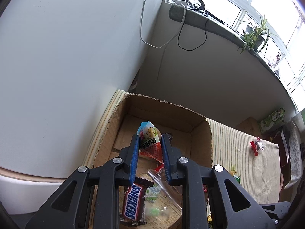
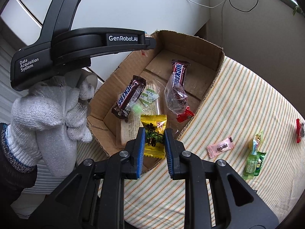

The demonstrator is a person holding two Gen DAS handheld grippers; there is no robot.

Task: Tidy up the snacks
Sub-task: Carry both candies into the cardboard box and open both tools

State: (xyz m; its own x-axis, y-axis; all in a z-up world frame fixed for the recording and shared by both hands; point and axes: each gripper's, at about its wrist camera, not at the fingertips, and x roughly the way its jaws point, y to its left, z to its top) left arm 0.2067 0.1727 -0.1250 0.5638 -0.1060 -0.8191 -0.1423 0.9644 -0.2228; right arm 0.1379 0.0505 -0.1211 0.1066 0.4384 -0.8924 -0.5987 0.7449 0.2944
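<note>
The left hand-held gripper [image 1: 149, 139] is clamped on a quail-egg snack packet [image 1: 149, 143], its blue pads pressing the packet's two sides at the centre of the left wrist view. The packet hangs over the open cardboard box [image 1: 106, 131], which fills the lower middle of that frame. Below the fingers, at the bottom centre, a Snickers bar [image 1: 133, 202] lies in the box beside a clear plastic bag [image 1: 162, 183].

The right hand-held gripper [image 2: 153, 141] grips a yellow candy [image 2: 154, 135] between its pads, at the lower centre of the right wrist view, just above the near wall of the box. In that view the box holds two Snickers bars, one at centre left and a second Snickers bar [image 2: 179, 72] further up, with a small green-and-white sachet [image 2: 148, 95] and a clear bag of dark snacks [image 2: 176, 97] between them, and a red wrapper [image 2: 184, 115] at the bag's lower end.

At the left of that frame a hand in a white knit glove [image 2: 49, 114] holds the other gripper's black handle, which reaches across the upper left over the box.

The box sits on a striped cloth [image 2: 238, 95]. On the cloth to the lower right lie a pink candy [image 2: 220, 147], a green candy [image 2: 253, 165], a small pale green packet [image 2: 257, 141] touching it, and a red packet [image 2: 299, 130] at the right edge.
</note>
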